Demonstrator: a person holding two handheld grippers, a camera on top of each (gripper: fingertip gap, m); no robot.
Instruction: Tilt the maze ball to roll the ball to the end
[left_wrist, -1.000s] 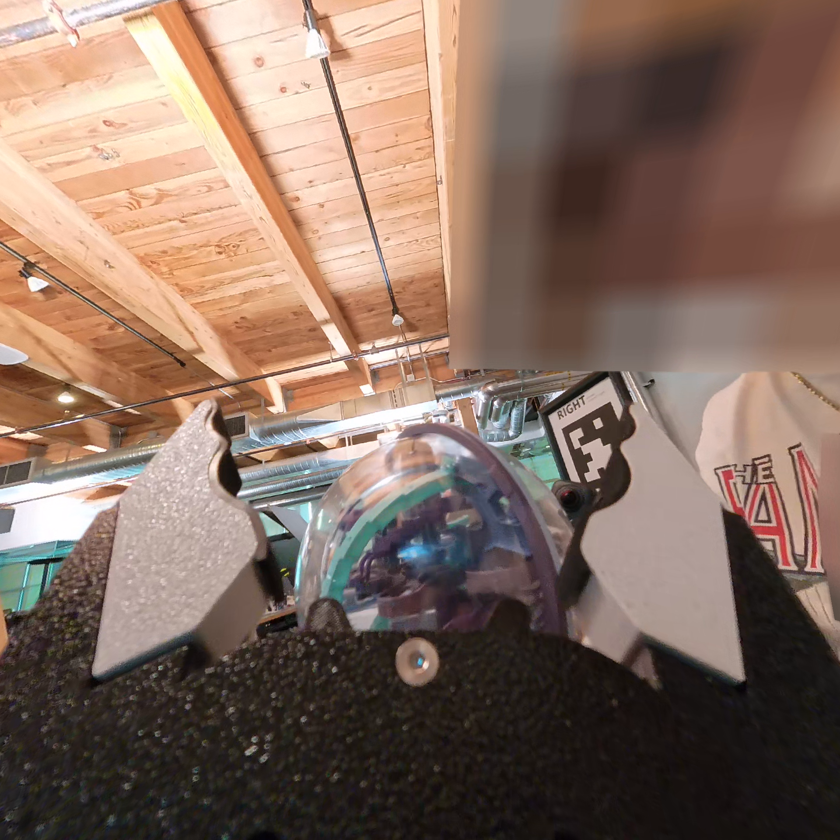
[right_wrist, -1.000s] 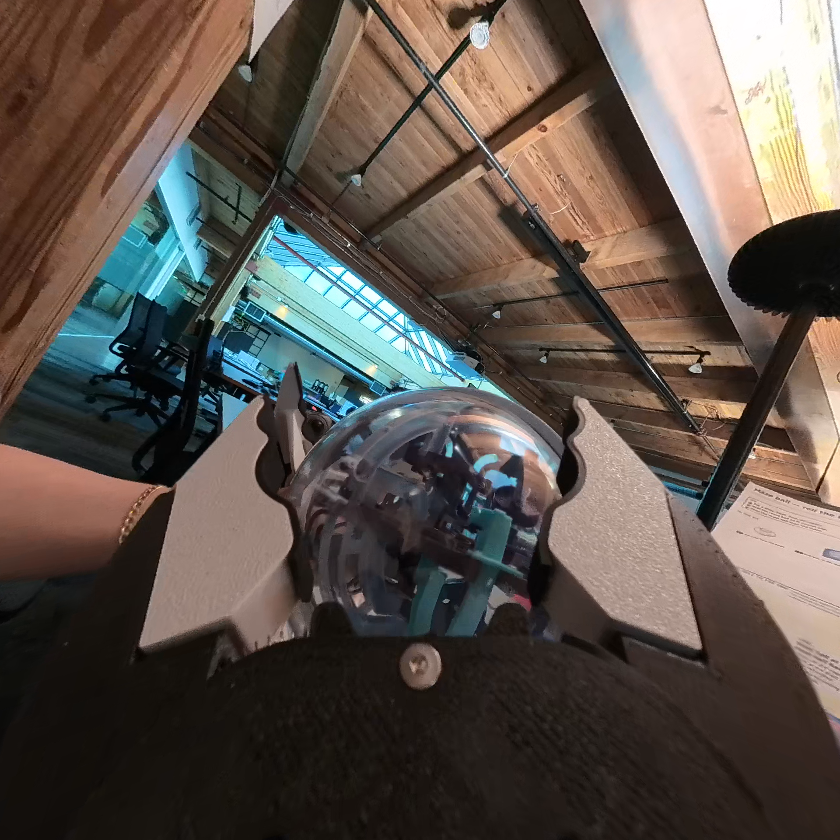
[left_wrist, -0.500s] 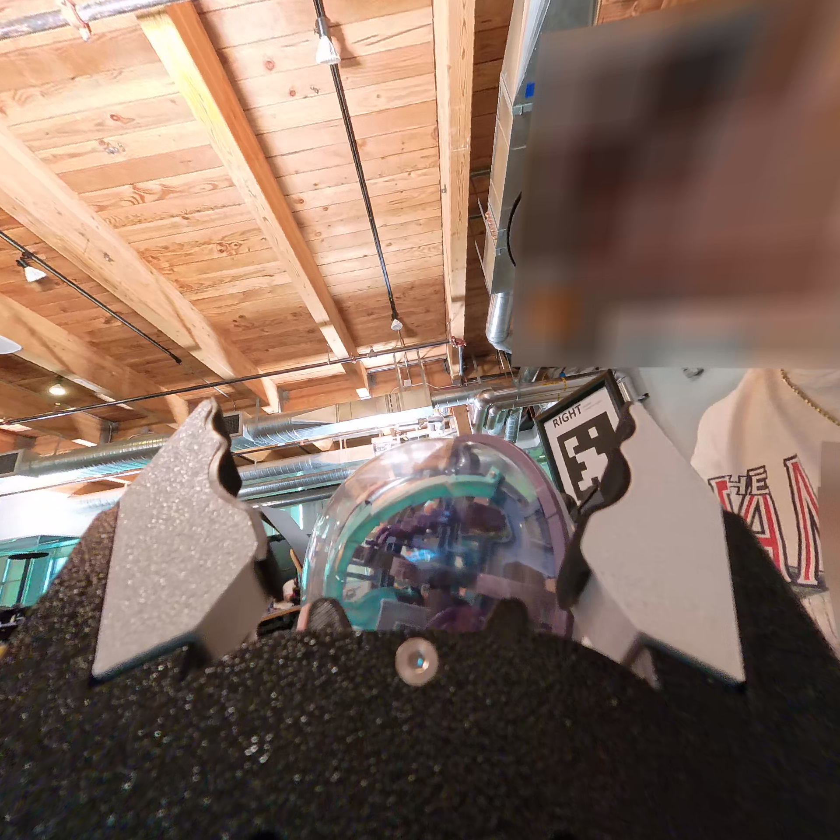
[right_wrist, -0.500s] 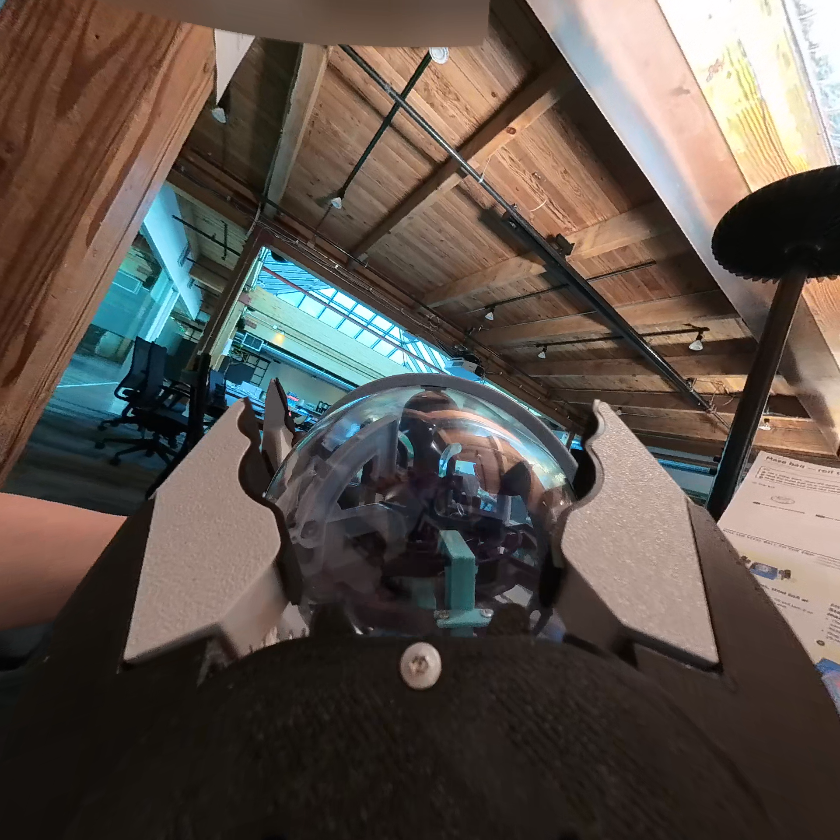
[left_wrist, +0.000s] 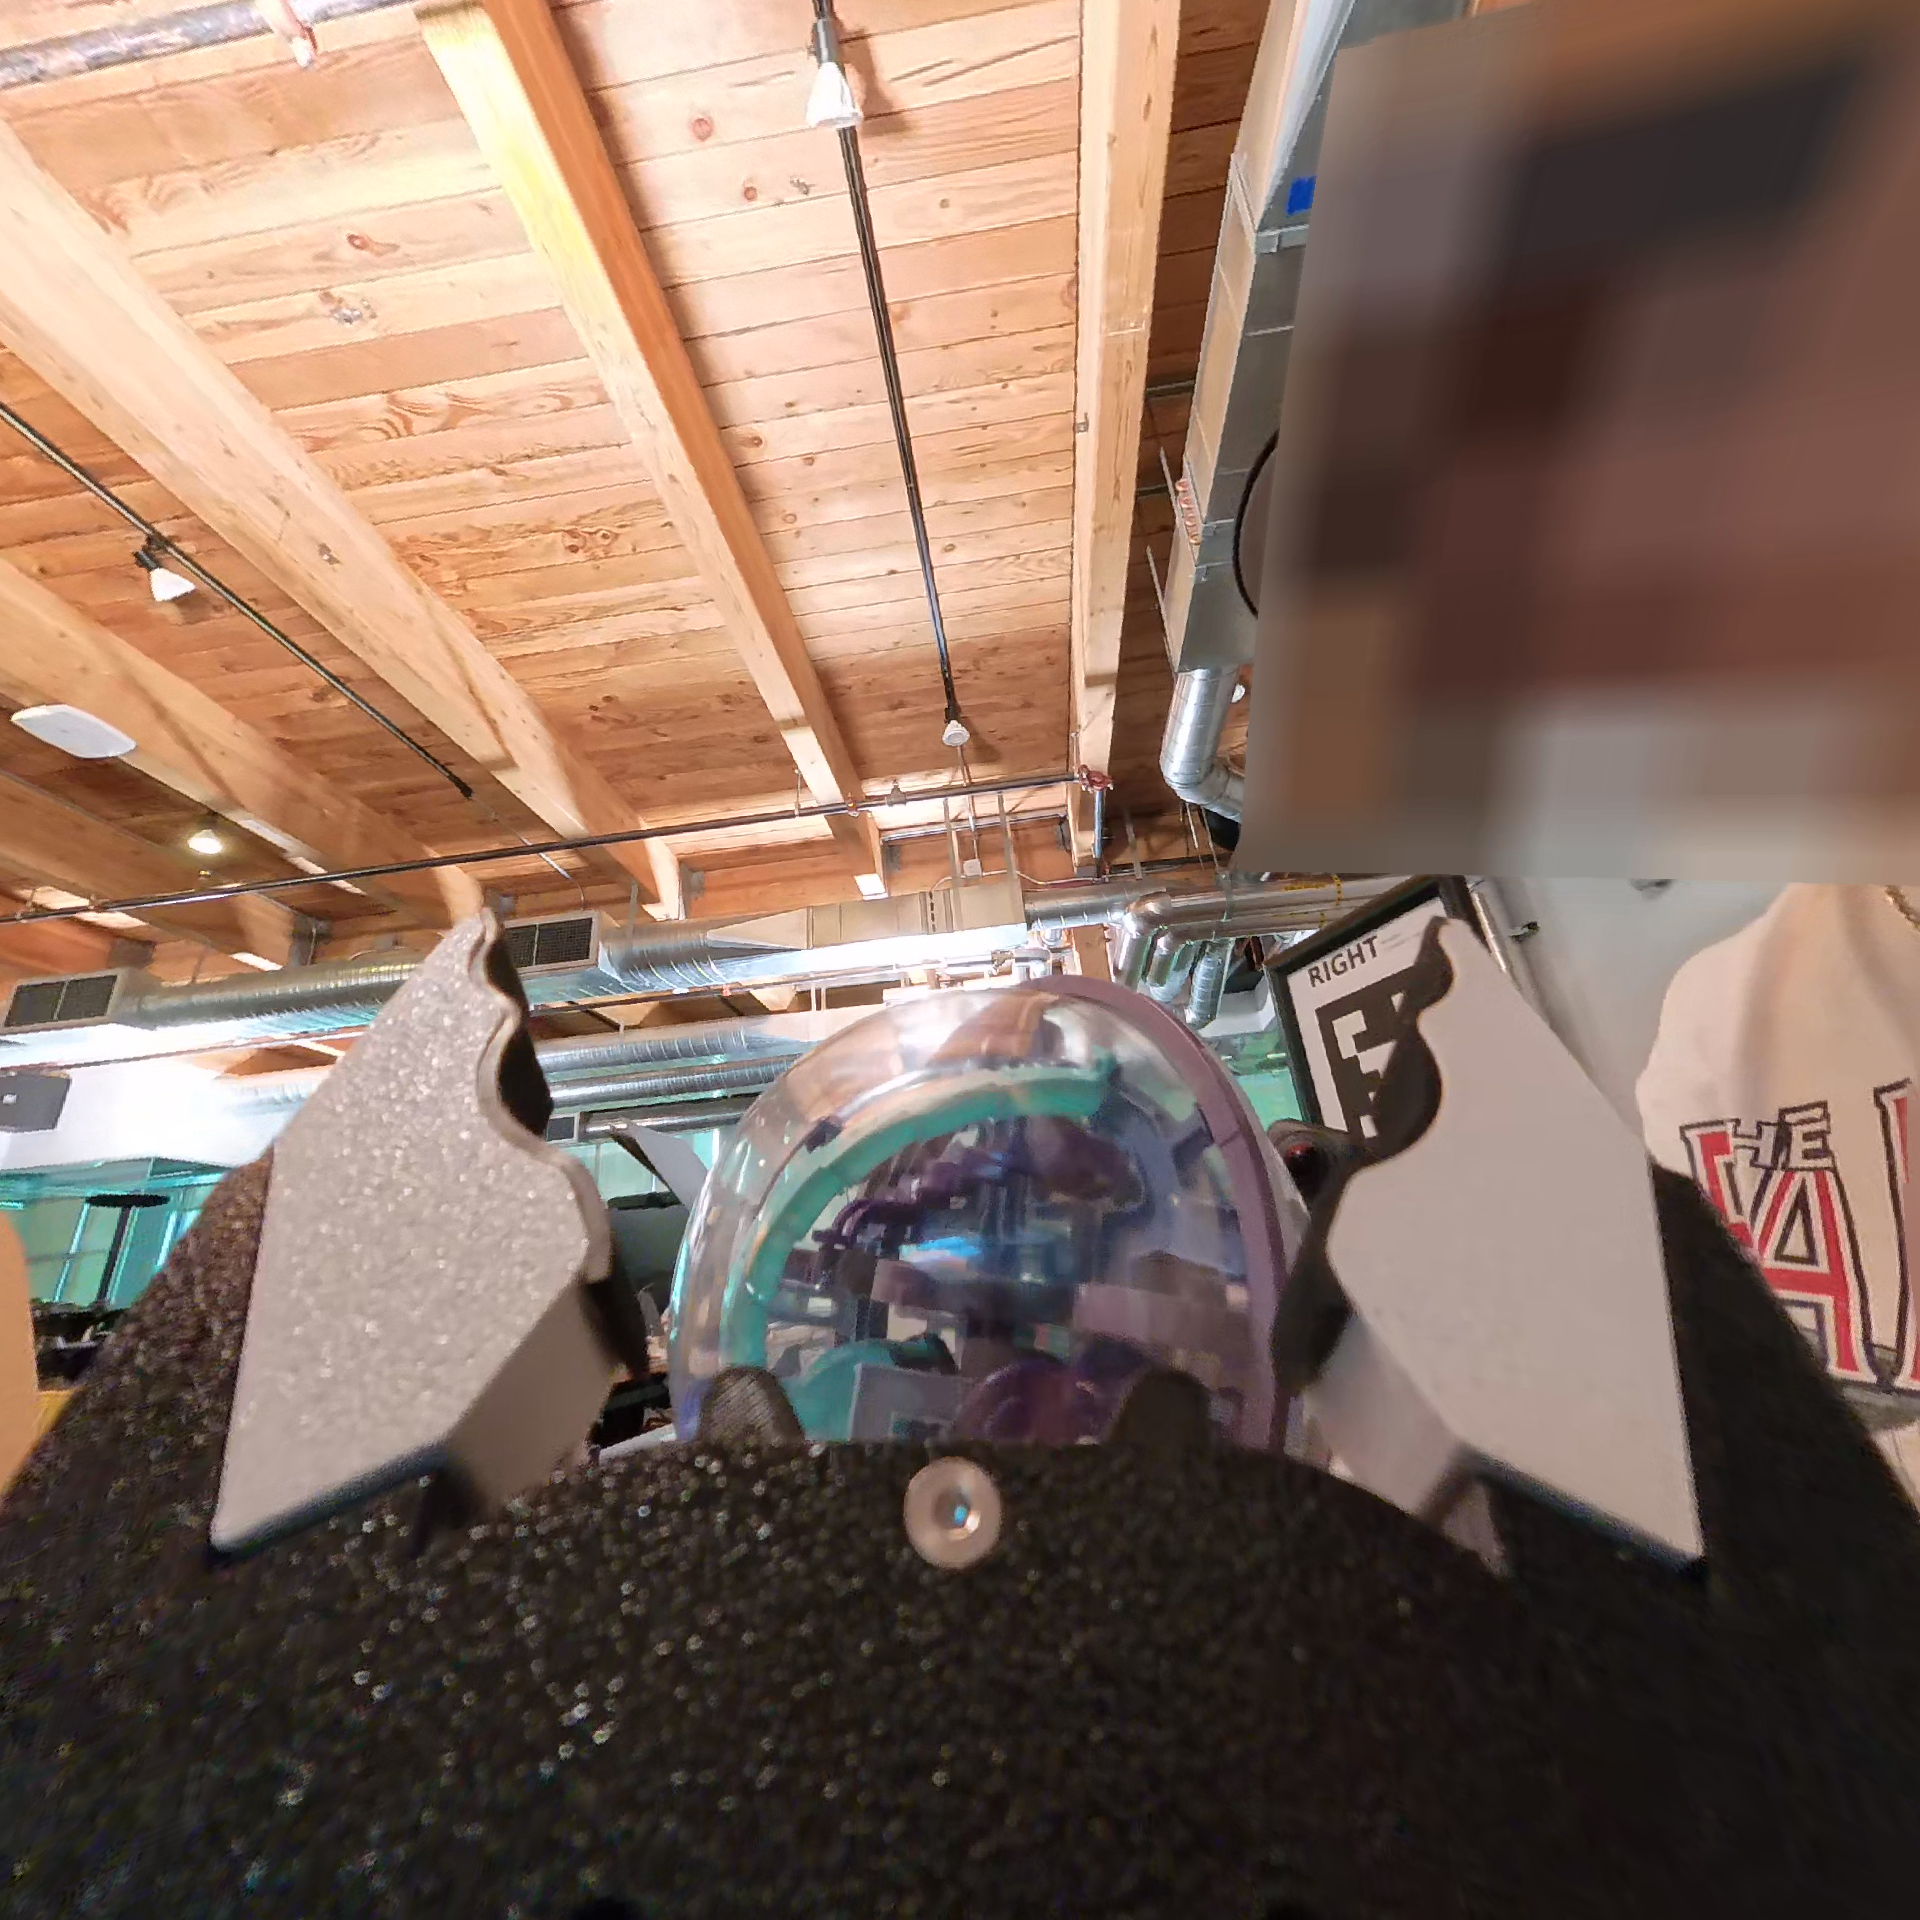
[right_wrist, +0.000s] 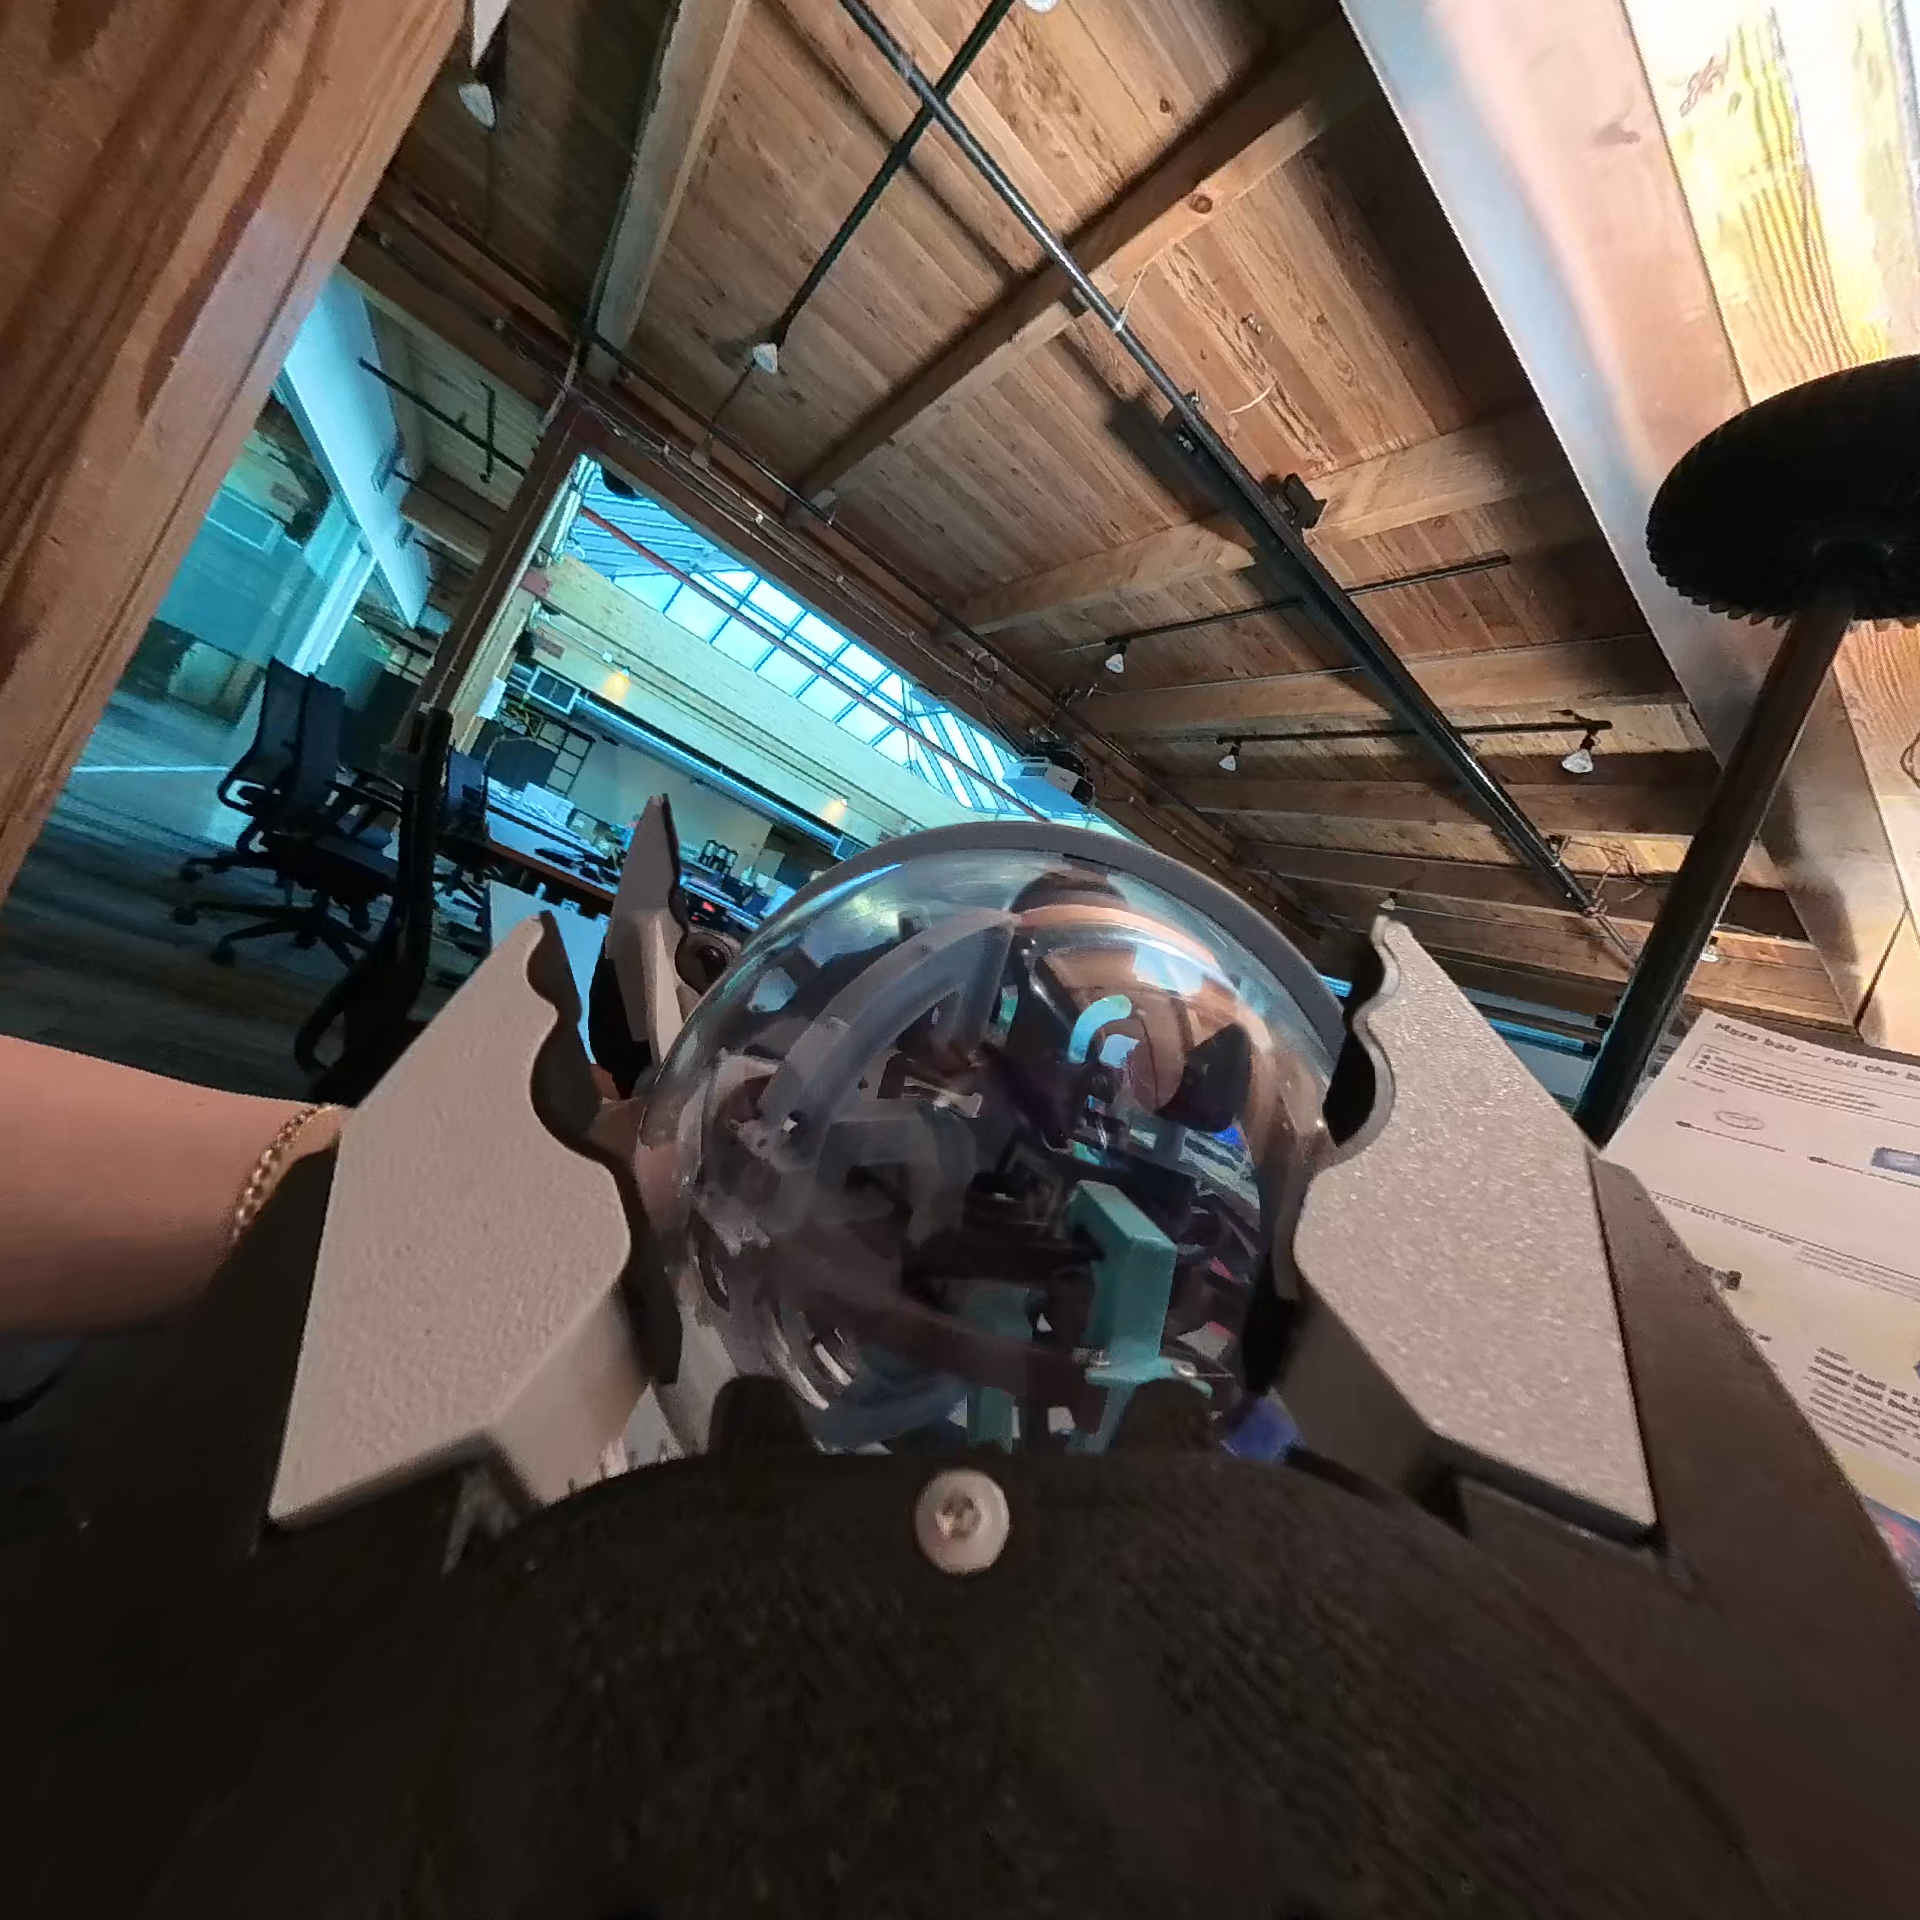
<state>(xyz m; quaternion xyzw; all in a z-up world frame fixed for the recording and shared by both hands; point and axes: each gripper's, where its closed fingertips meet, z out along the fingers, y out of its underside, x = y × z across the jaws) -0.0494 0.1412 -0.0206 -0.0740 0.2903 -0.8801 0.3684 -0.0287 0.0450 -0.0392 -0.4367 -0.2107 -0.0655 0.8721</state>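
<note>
Both cams point steeply up at the timber ceiling.

Left tongs (left_wrist: 961, 1039): spread wide. Maze ball (left_wrist: 987, 1226) sits between the fingers, off-centre toward the right finger (left_wrist: 1496, 1247). Clear gap between the ball and the left finger (left_wrist: 416, 1226), with ducting and room visible through it. At the right finger, ball and pad look touching or nearly so; can't tell if it presses. So the left tongs aren't clamped on the ball.

Right tongs (right_wrist: 961, 1039): also wide, with the maze ball (right_wrist: 987, 1143) filling the span. Both fingers (right_wrist: 468, 1195) sit right against the sphere's sides and no daylight shows at either pad. It reads as gripped on the ball.

Left view only:
- purple seam ring and teal track inside the ball
- the right tongs' black-and-white marker plate (left_wrist: 1351, 1029) just behind the ball's right side
- a person's white printed shirt (left_wrist: 1787, 1195) far right
- silver ducts (left_wrist: 779, 945) under the ceiling

Right view only:
- a finger of the left tongs (right_wrist: 649, 935) poking up behind the ball on its left
- a person's forearm with a gold bracelet (right_wrist: 156, 1174) at the left edge
- office chairs (right_wrist: 281, 810) in the far room
- black pole with a toothed disc on top (right_wrist: 1787, 520)
- a printed sheet (right_wrist: 1818, 1195) at right

No worktop is visible in either view.
</note>
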